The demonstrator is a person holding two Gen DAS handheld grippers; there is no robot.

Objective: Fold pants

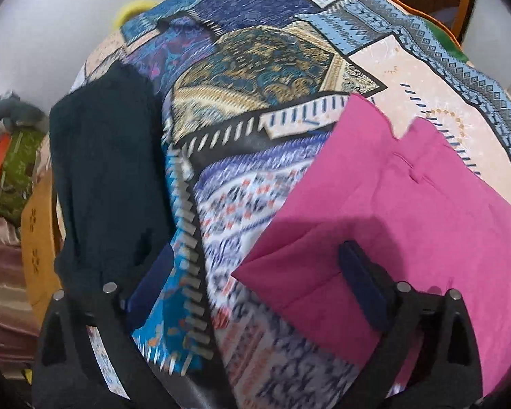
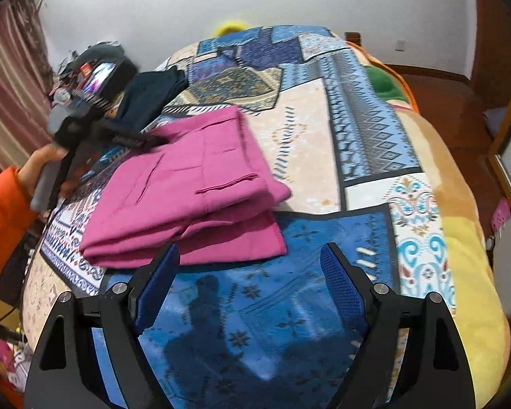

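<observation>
The pink pants (image 2: 190, 194) lie folded in a flat stack on the patterned bedspread (image 2: 323, 143); they also show at the right of the left wrist view (image 1: 408, 211). My left gripper (image 1: 255, 272) is open and empty, hovering over the bedspread at the pants' left corner; its right finger is above the pink cloth. It also shows from outside in the right wrist view (image 2: 143, 139), at the pants' far left edge. My right gripper (image 2: 248, 283) is open and empty, just in front of the pants' near edge, above a blue patch.
A dark folded garment (image 1: 105, 177) lies left of the pants near the bed's edge, also in the right wrist view (image 2: 149, 99). A person's orange sleeve (image 2: 3, 211) is at the left. Clutter (image 1: 10, 156) sits beyond the bed's left side. A wooden door (image 2: 494, 78) is right.
</observation>
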